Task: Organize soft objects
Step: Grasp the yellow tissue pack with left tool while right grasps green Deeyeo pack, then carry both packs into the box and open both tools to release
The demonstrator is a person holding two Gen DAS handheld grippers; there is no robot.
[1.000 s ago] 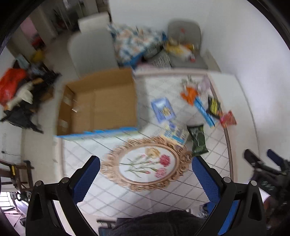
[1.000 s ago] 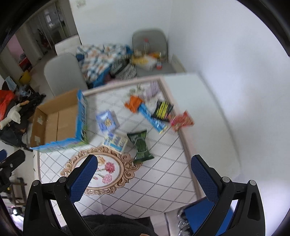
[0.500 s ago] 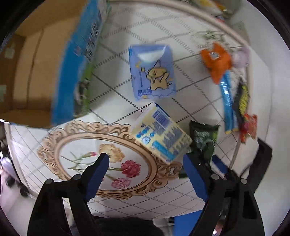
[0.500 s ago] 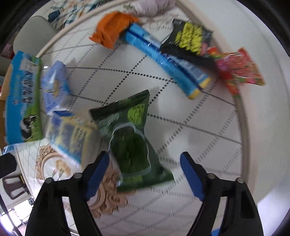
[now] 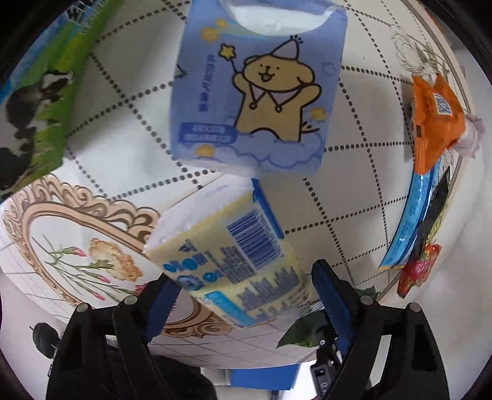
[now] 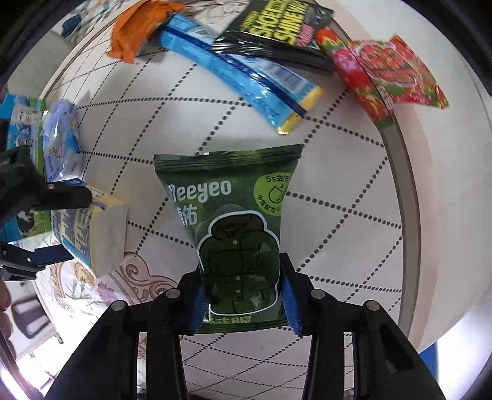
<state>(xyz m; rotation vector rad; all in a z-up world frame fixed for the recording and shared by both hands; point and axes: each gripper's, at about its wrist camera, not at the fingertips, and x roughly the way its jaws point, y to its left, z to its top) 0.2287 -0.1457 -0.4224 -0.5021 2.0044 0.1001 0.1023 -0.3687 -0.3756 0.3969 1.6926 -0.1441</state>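
My left gripper (image 5: 243, 295) is closed around a yellow tissue pack (image 5: 233, 258) with a barcode, lying on the table; the pack also shows in the right wrist view (image 6: 89, 234). A blue tissue pack (image 5: 261, 101) with a bear drawing lies just beyond it. My right gripper (image 6: 243, 301) is closed on the lower part of a green wipes pouch (image 6: 233, 227), which lies flat on the table. The left gripper shows at the left edge of the right wrist view (image 6: 46, 221).
An orange packet (image 6: 135, 34), a long blue packet (image 6: 246, 74), a black and yellow packet (image 6: 276, 27) and a red packet (image 6: 384, 74) lie at the far side. A blue and green carton (image 5: 37, 92) stands at the left. The table rim (image 6: 406, 172) runs along the right.
Both grippers have come down from high above the table. The left has closed around the yellow tissue pack and the right around the green pouch.
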